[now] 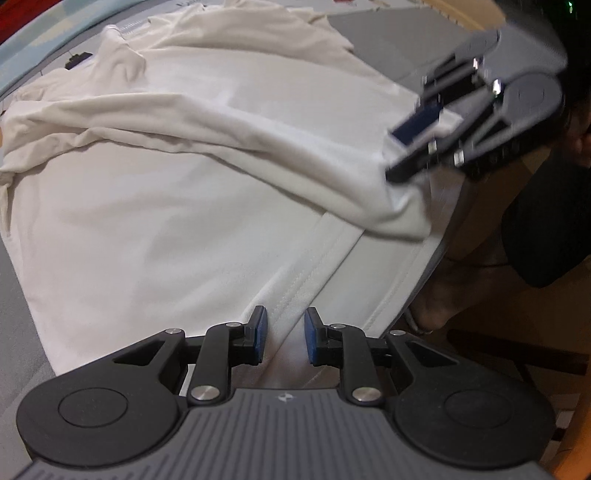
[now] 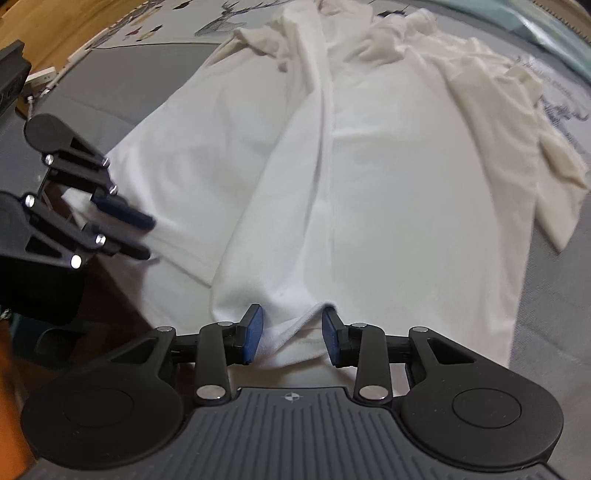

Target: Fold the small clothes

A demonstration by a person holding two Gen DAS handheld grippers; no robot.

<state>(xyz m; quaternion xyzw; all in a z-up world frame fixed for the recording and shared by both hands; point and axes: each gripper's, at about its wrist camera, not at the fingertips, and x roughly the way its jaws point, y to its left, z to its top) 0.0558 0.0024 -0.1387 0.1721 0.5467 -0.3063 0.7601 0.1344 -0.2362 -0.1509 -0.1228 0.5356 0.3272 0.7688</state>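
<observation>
A white shirt lies spread on a grey padded surface, with one side folded over along its length. In the left wrist view my left gripper points down at the shirt's stitched hem. Its blue pads stand a little apart with a ridge of cloth between them. My right gripper is open over the bottom hem, which lies loosely bunched between the pads. From the left wrist view the right gripper has the folded layer's corner draped at its fingers. The left gripper shows at the shirt's left edge.
The grey surface ends just past the hem, with a brown floor and a person's bare foot beyond it. A printed cloth covers the far end. A crumpled sleeve hangs at the shirt's right side.
</observation>
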